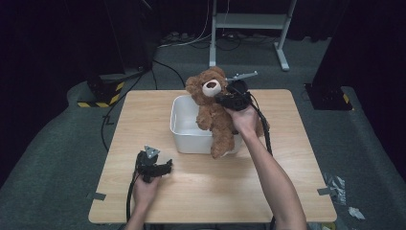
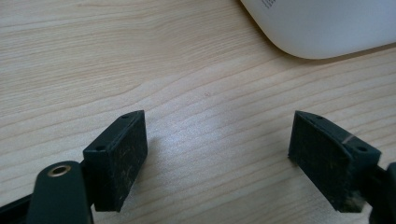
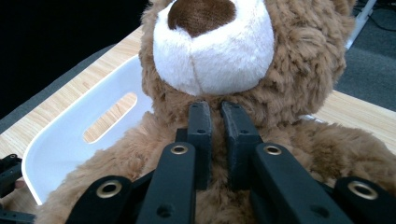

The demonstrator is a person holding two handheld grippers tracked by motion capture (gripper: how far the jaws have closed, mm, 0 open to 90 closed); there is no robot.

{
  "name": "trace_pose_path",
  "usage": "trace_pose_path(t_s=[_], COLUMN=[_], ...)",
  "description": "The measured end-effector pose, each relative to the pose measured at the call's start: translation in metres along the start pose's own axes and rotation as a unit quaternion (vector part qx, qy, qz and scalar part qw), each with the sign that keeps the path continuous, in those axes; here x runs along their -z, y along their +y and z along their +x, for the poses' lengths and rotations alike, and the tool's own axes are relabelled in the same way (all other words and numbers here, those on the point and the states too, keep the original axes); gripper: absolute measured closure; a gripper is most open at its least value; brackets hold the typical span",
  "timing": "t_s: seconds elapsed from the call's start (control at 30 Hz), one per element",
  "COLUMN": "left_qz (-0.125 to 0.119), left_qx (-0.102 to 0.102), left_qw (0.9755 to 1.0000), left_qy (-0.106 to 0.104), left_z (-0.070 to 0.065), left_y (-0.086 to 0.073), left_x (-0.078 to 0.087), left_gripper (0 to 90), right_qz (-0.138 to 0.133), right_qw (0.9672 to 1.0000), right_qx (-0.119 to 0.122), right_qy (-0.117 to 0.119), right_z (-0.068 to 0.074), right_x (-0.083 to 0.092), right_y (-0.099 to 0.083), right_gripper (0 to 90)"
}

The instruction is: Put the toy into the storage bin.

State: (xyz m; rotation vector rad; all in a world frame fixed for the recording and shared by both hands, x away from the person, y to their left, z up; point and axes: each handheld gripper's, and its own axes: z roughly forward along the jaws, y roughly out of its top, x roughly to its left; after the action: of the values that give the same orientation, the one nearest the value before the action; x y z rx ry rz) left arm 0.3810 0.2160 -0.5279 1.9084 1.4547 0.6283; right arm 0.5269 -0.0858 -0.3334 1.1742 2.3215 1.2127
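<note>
A brown teddy bear [image 1: 213, 115] with a white muzzle is held upright over the front right of a white plastic bin [image 1: 181, 136], one leg hanging over the bin's front wall. My right gripper [image 1: 224, 98] is shut on the fur at the bear's neck [image 3: 210, 51], just under the muzzle, with its jaws [image 3: 217, 109] nearly together. My left gripper [image 1: 166, 166] rests low on the table near the front left, open, and nothing lies between its jaws [image 2: 217, 149]. A corner of the bin [image 2: 327, 28] lies ahead of it.
The light wooden table [image 1: 287, 182] has bare wood to the right of the bin and along the front. The bin [image 3: 70, 135] has a slotted handle in its wall. Beyond the table, cables and a metal stand's legs [image 1: 282, 52] lie on the grey floor.
</note>
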Motion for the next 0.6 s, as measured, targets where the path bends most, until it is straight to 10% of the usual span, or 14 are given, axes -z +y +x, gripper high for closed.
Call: trace_pose_path(t_s=[0.6], left_qz=[0.002], left_qx=[-0.001], left_qw=[1.0], left_qy=[0.0], left_z=[0.0001], left_y=[0.0001], left_x=[0.0003], left_gripper=[19.5], right_qz=[0.035], right_qw=[0.9993], right_qx=[0.009], right_qy=[0.001], right_z=[-0.0008], right_x=[-0.0044], right_y=[-0.0057], right_gripper=[77.1])
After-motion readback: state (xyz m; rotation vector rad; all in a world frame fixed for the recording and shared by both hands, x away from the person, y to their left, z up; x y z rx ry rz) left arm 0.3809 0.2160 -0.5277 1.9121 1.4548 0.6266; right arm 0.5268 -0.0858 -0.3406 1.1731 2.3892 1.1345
